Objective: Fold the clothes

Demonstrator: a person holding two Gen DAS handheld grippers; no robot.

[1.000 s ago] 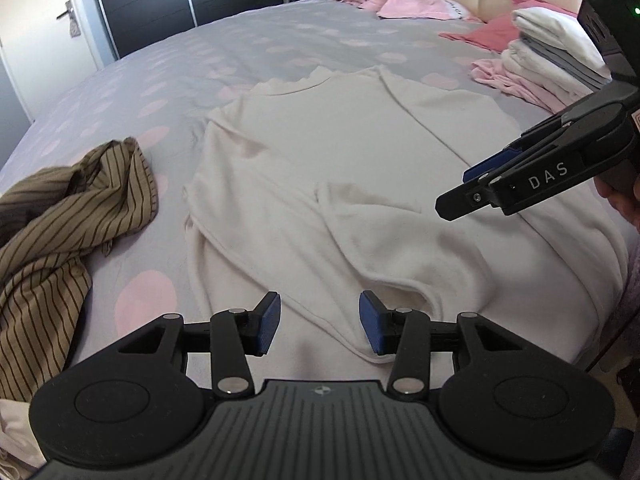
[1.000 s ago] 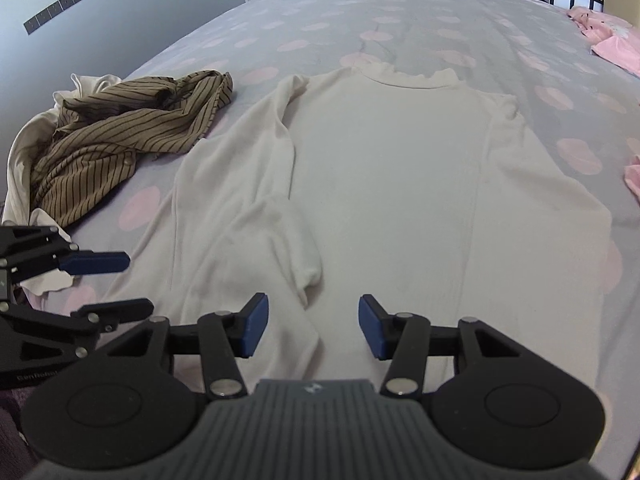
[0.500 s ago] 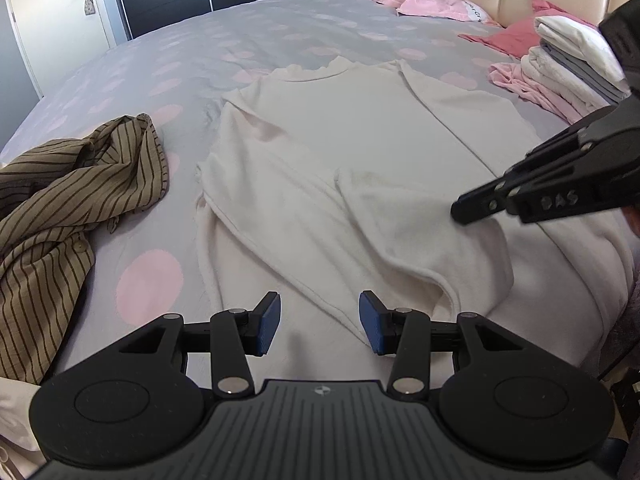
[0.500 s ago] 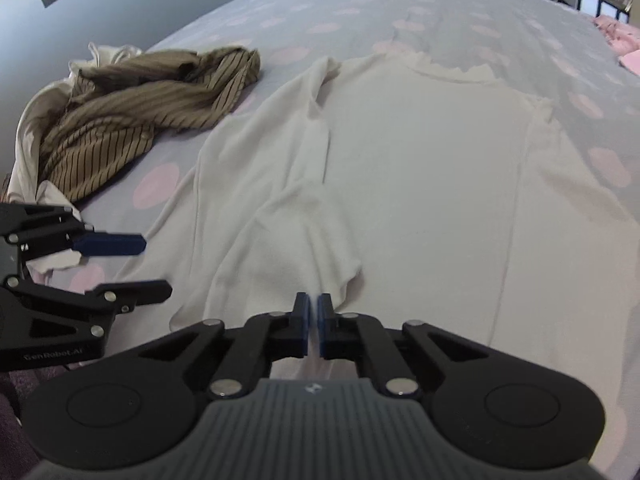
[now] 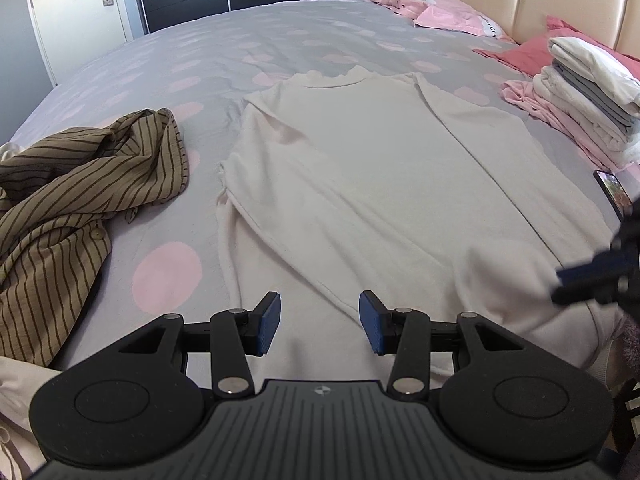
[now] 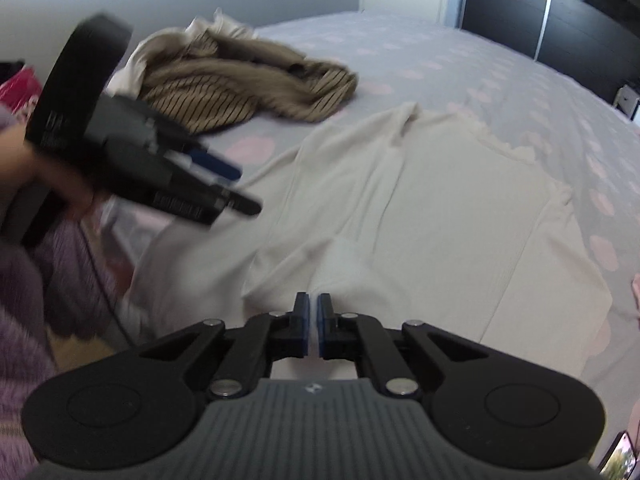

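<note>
On the left I am seeing the striped brown shirt (image 5: 76,200) lying crumpled, unfolded. My left gripper (image 5: 319,322) is hovering with jaws apart over the cream sweater's (image 5: 380,184) hem; the sweater is lying flat mid-bed, sleeves folded in. My right gripper (image 6: 313,322) is closed, apparently empty. A folded stack (image 5: 588,96) is waiting right.

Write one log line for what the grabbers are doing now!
left gripper: open, empty | right gripper: shut on cream top sleeve
</note>
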